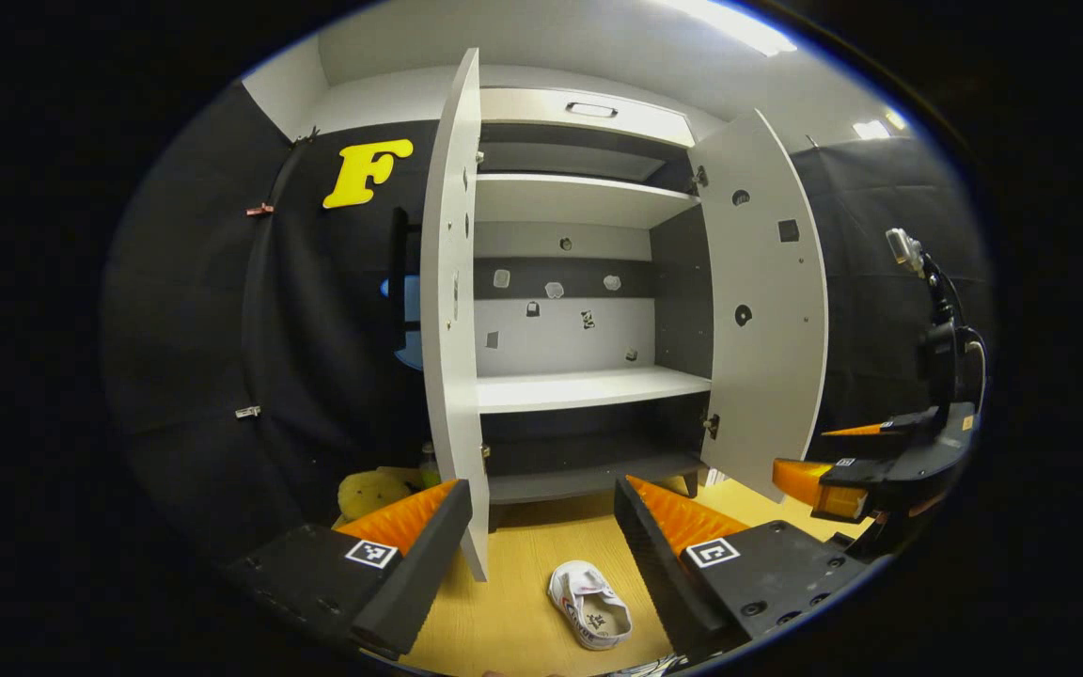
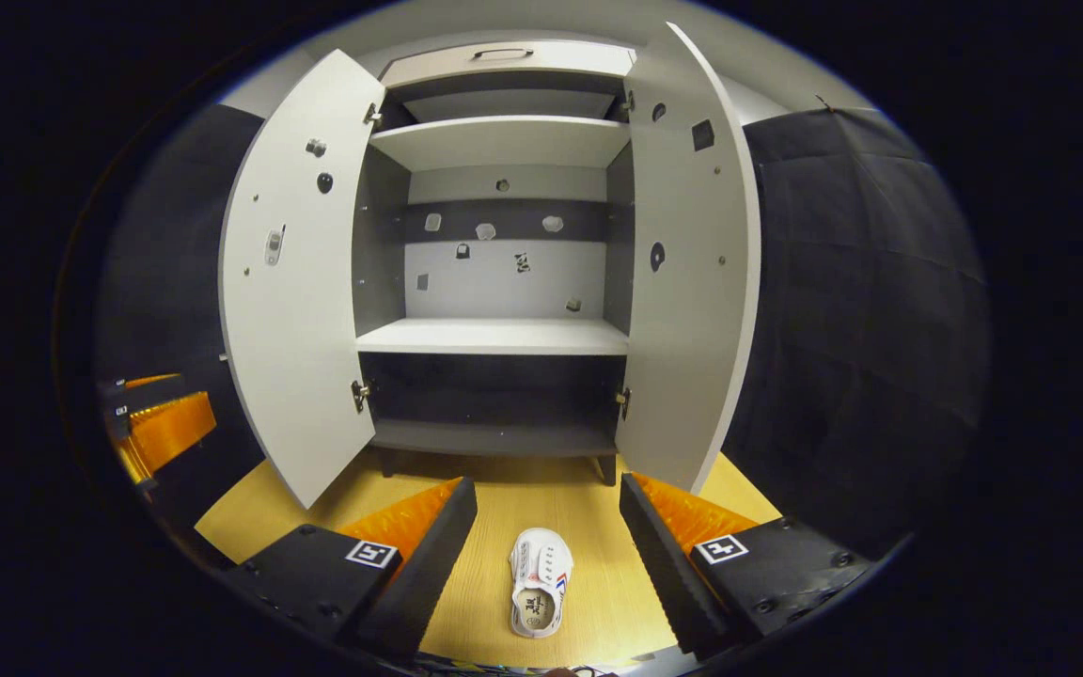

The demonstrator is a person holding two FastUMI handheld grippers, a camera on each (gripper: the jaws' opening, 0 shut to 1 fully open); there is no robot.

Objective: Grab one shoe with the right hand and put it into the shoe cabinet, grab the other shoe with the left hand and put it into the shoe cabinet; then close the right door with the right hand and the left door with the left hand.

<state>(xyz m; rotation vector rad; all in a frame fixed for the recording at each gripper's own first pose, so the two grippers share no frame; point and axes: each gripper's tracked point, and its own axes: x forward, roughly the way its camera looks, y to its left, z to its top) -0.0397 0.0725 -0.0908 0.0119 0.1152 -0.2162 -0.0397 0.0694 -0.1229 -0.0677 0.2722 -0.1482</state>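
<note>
In the left gripper view, the left tool (image 1: pixel 541 555) hangs with its two fingers spread wide, nothing between them but floor. Down in that gap, a little toward the right finger, a white shoe (image 1: pixel 589 604) lies on the yellow wooden floor (image 1: pixel 523 555) — apart from both fingers. Ahead stands the shoe cabinet (image 1: pixel 588 282), both doors swung open: the left door (image 1: pixel 452 282) is seen almost edge-on, the right door (image 1: pixel 762 310) angled outward. The middle shelf (image 1: pixel 588 387) is bare and white. At the far right of this view the right tool (image 1: pixel 833 480) shows from the side; I cannot tell from here how its fingers stand.

In the right gripper view, the right tool (image 2: pixel 546 555) is spread open too, gripping nothing. The white shoe (image 2: pixel 540 581) lies on the floor (image 2: pixel 579 508) midway between its fingers, touching neither, in front of the cabinet (image 2: pixel 504 263). The left door (image 2: pixel 292 282) and right door (image 2: pixel 687 263) both stand wide. The left tool (image 2: pixel 156 423) peeks in at the left edge.
</note>
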